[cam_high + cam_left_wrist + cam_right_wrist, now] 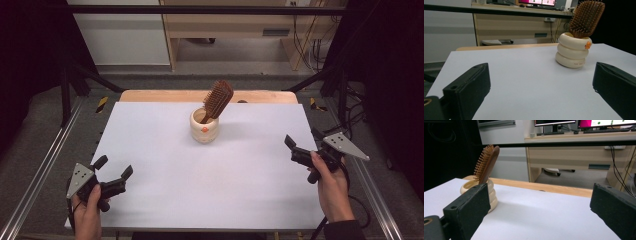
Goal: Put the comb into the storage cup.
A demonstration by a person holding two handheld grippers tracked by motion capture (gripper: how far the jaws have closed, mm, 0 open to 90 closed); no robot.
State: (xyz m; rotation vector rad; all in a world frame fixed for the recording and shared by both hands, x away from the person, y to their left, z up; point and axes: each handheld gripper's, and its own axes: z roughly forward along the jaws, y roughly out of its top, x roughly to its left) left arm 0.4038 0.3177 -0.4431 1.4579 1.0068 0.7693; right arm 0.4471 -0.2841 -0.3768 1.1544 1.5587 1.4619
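Hairbrush [218,99]: my wooden paddle brush, brown, with rows of pale-tipped bristles
Hairbrush pose: handle down in the cup, head sticking out above the rim and leaning toward the table's right edge
Cup [205,128]: cream holder shaped like three stacked rings, with a small orange mark on its side
Cup state: upright, open top, holding the brush
Cup place: on the white table top, near the far edge, about midway between the left and right edges
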